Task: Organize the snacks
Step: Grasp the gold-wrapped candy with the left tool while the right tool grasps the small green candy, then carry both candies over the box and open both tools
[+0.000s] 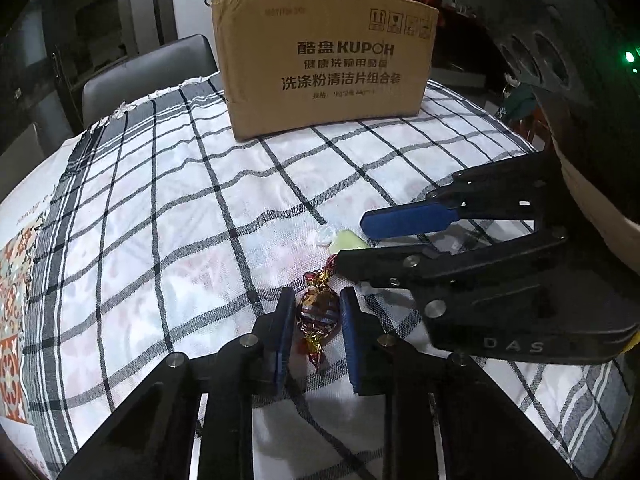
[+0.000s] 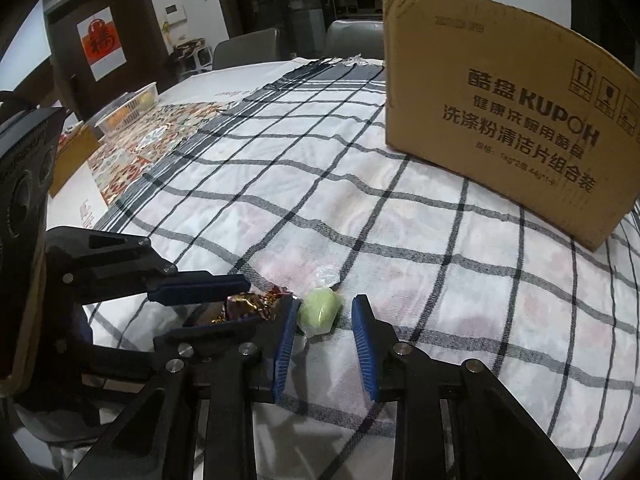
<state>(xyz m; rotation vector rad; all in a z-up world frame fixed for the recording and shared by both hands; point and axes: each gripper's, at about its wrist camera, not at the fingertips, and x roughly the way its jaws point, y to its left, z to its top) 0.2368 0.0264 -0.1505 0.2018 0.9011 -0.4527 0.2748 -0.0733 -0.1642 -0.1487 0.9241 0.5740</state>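
A red-gold foil candy (image 1: pixel 318 312) lies on the checked tablecloth between the fingers of my left gripper (image 1: pixel 316 306), which is open around it; small gaps show on both sides. A pale green candy in clear wrap (image 2: pixel 320 311) lies between the fingers of my right gripper (image 2: pixel 326 312), also open, the candy nearer the left finger. In the left wrist view the green candy (image 1: pixel 347 241) sits between the right gripper's (image 1: pixel 352 240) fingertips. In the right wrist view the left gripper (image 2: pixel 256 294) straddles the foil candy (image 2: pixel 250 305). A cardboard box (image 1: pixel 326 62) stands at the back.
The box also shows at the far right in the right wrist view (image 2: pixel 508 120). A clear plastic container (image 2: pixel 128 108) and a brown box (image 2: pixel 74 156) sit at the table's far left. Grey chairs (image 2: pixel 246 48) stand behind the table. The two grippers are close together.
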